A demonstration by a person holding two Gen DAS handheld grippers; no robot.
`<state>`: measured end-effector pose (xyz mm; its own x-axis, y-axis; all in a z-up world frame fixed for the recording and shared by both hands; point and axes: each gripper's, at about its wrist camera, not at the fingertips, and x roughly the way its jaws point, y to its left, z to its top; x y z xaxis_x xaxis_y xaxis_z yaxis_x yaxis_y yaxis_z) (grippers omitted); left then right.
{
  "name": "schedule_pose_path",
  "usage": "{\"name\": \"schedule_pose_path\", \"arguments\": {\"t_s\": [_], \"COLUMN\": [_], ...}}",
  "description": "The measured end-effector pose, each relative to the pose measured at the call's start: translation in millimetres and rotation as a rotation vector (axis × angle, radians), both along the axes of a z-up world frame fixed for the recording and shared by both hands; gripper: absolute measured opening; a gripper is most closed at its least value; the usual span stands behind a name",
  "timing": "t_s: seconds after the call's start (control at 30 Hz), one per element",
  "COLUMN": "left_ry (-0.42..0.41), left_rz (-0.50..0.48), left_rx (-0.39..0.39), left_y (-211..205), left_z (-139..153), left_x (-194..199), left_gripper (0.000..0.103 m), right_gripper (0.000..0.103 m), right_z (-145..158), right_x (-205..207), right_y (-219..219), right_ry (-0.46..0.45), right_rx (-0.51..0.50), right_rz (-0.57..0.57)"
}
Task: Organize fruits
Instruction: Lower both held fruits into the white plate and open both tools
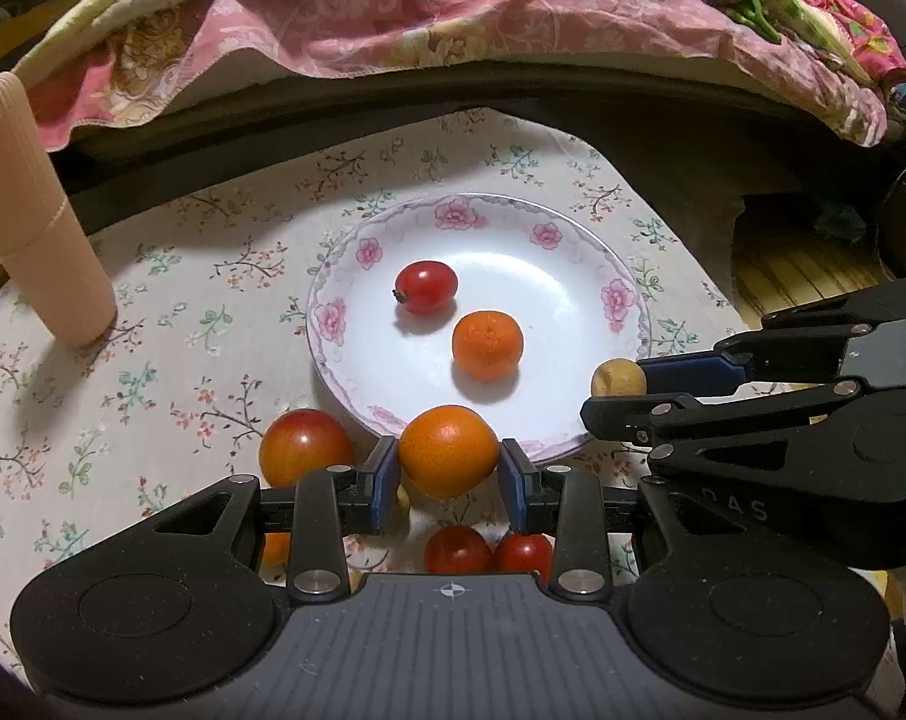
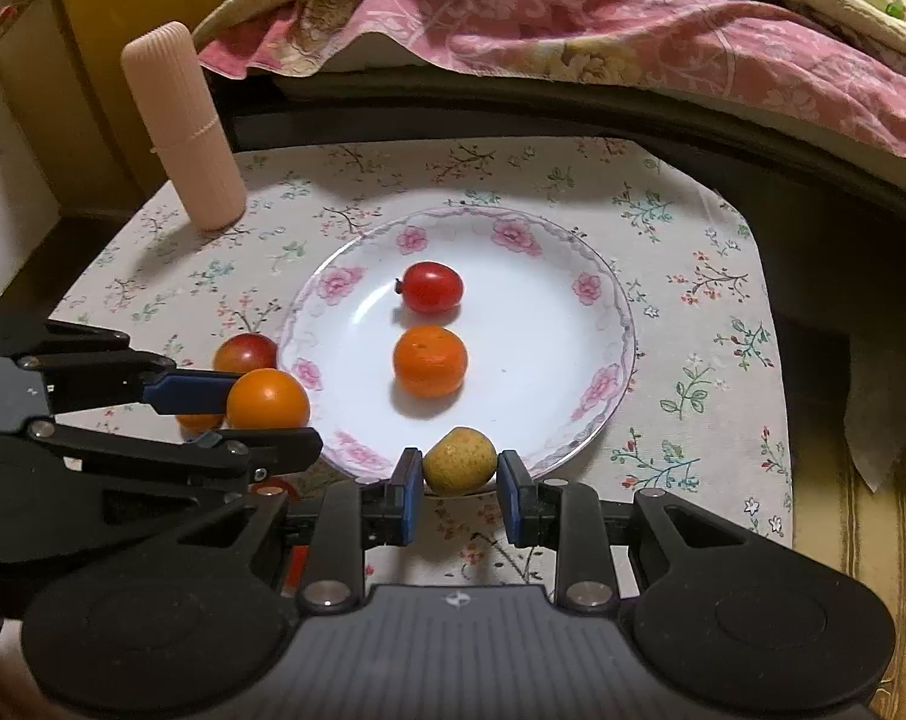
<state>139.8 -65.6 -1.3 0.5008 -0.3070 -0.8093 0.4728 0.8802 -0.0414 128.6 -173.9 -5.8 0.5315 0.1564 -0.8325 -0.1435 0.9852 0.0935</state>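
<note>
The left gripper [image 1: 449,468] has its fingers closed on an orange fruit [image 1: 448,450] at the near rim of the flowered plate [image 1: 624,276], while the right gripper [image 2: 459,480] pinches a small yellow-brown fruit [image 2: 459,459] at that same rim. The plate holds a red tomato [image 2: 433,287] and a small orange [image 2: 430,360]. Outside it (on the floral-clothed counter [image 2: 693,312]) lie a red-orange fruit [image 1: 304,446] and a standing pink ribbed case [image 2: 183,126]; only the left wrist view shows two red tomatoes [image 1: 489,549] under the gripper.
</note>
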Motion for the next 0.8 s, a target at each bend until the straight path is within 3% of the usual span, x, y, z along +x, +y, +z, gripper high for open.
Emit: {"name": "schedule_pose_path", "arguments": {"t_s": [0.8], "left_ry": [-0.017], "left_rz": [0.027], "left_rx": [0.011], "left_y": [-7], "left_z": [-8], "left_x": [21], "left_gripper": [0.046], "right_gripper": [0.03], "right_z": [-11], "right_x": [22], "right_y": [-7], "right_ry": [-0.025], "right_rx": [-0.023], "right_rz": [-0.015]}}
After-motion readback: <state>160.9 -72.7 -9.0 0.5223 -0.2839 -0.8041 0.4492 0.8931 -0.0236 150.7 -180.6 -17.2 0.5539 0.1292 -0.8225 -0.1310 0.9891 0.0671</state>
